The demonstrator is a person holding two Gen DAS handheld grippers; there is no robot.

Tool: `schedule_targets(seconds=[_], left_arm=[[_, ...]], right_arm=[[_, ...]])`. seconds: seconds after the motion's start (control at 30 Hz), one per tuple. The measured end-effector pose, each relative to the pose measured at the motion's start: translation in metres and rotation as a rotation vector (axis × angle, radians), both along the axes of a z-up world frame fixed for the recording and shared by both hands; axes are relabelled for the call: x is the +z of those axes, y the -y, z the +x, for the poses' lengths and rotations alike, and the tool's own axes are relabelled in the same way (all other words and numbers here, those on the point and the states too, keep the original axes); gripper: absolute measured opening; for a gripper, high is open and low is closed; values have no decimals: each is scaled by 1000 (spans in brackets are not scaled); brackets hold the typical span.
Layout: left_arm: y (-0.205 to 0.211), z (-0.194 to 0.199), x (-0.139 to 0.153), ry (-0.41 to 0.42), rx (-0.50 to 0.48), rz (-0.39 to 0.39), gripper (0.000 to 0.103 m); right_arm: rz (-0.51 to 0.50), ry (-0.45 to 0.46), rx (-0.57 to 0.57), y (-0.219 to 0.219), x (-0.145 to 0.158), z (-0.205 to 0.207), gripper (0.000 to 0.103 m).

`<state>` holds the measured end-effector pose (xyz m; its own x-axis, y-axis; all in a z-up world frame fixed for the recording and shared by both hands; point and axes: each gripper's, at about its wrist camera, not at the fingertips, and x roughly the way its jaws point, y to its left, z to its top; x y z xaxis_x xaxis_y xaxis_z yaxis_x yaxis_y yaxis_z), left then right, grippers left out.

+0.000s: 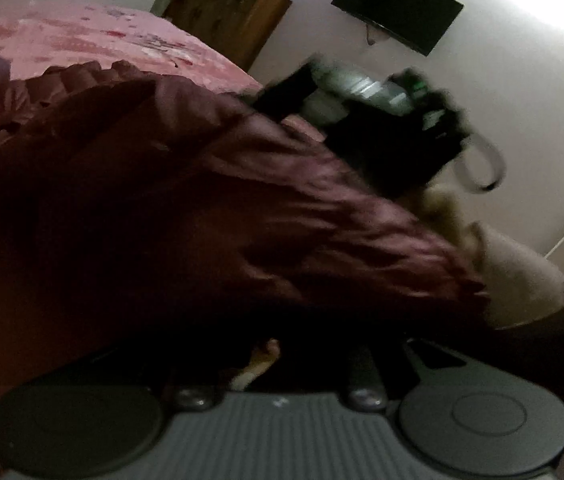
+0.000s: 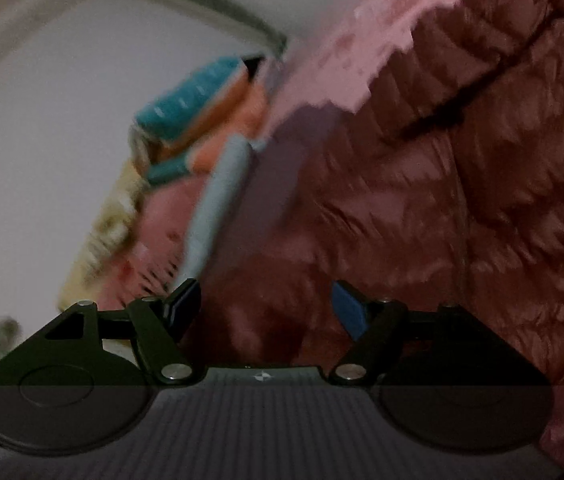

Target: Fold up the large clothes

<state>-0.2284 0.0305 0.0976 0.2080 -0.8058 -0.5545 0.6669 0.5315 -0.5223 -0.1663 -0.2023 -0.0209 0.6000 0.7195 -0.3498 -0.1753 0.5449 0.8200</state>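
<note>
I am mid-fold: my left gripper [image 1: 282, 360] seems, in the dark blur, clamped on the maroon puffer jacket [image 1: 186, 184] lying across the pink bed [image 1: 94, 36], while my right gripper [image 2: 266, 308] hangs apart, empty. Next it needs a fresh hem. The jacket looks quilted, glossy, bulky.

Your jacket [image 2: 462, 184] is a dark maroon, quilted puffer with a glossy, wrinkled shell. It lies spread and rumpled on pink bedding, its seams running in puffy rows, one fold bunched up close before the left camera.
</note>
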Motion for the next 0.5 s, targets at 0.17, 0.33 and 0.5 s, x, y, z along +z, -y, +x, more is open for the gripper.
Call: schedule_targets(seconds=[0.17,0.33,0.5], left_arm=[[-22,-26,20,-56,-17,-63,22],[-46,-35,38,-93,6,-125,56],[-71,-19,48,-127,87,-257,67]], right_arm=[[-220,10,81,-32,-17,10,92],[-483,82,222,-72,-25,6,93],[-806,190,443,-114,-43,-17,94]])
